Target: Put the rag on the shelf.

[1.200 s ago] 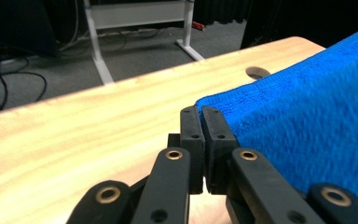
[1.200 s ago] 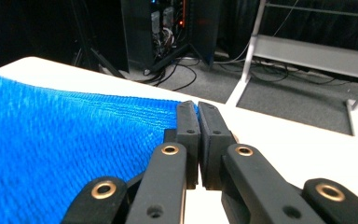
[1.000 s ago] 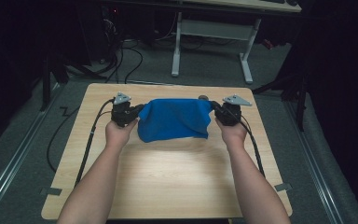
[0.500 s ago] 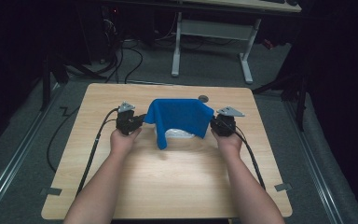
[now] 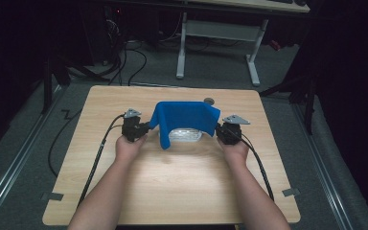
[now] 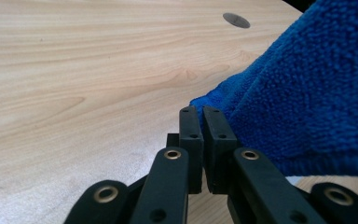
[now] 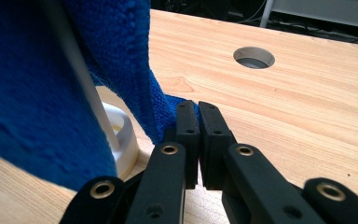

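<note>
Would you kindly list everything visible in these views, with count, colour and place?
cloth: one, blue, held up by two corners between both grippers, draped over the container
container: one, white or clear, on the table under the cloth; contents cannot be told
table: one, light wood, centre of the high view
cable hole: one, round, near the table's far edge
desk frame: one, white legs, on the floor beyond the table
left gripper: one, black, shut on a cloth corner
right gripper: one, black, shut on the other corner
forearms: two, entering from the bottom
</note>
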{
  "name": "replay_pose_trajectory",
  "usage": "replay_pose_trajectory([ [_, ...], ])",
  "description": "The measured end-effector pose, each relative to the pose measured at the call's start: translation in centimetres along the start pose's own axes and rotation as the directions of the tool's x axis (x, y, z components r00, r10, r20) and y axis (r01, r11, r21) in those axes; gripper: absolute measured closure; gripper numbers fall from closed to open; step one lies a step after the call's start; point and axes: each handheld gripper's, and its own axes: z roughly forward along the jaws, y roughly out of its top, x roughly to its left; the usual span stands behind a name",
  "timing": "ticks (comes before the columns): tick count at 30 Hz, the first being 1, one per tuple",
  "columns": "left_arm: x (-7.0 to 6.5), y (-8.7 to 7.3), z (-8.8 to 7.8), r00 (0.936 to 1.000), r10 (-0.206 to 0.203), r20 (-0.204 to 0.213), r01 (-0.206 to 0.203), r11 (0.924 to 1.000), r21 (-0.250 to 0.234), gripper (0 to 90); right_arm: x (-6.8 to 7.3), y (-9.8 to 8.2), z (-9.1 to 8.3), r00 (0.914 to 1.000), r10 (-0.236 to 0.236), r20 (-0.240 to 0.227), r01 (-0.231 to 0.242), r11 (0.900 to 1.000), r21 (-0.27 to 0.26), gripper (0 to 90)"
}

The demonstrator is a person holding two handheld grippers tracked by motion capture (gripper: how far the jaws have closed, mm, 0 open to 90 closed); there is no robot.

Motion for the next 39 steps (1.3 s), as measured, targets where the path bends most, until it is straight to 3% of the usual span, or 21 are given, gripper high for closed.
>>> replay_pose_trajectory([
  [3,0.1,-0.1,0.0,0.9999,-0.014,0.001,0.014,0.9999,-0.006,82.2,0.0,0.0,0.0,1.0000,0.005,-0.001,-0.005,1.000,-0.002,86.9],
  [5,0.4,-0.2,-0.2,0.9994,-0.034,-0.006,0.034,0.9992,-0.019,73.4,0.0,0.2,-0.1,0.9999,0.010,0.003,-0.010,1.000,-0.009,79.6],
  [10,0.8,0.0,-1.2,0.9983,-0.043,-0.038,0.041,0.9981,-0.046,64.0,-0.3,0.7,-0.5,0.9997,0.020,0.012,-0.019,0.999,-0.028,71.7],
  [21,1.3,0.9,-3.6,0.9950,-0.027,-0.096,0.019,0.9966,-0.081,58.0,-1.3,1.7,-1.7,0.9991,0.027,0.034,-0.025,0.998,-0.057,61.5],
  [39,0.8,0.8,-8.0,0.9861,-0.008,-0.166,-0.010,0.9946,-0.104,47.8,-1.8,2.4,-4.3,0.9986,-0.008,0.051,0.010,0.999,-0.034,48.6],
])
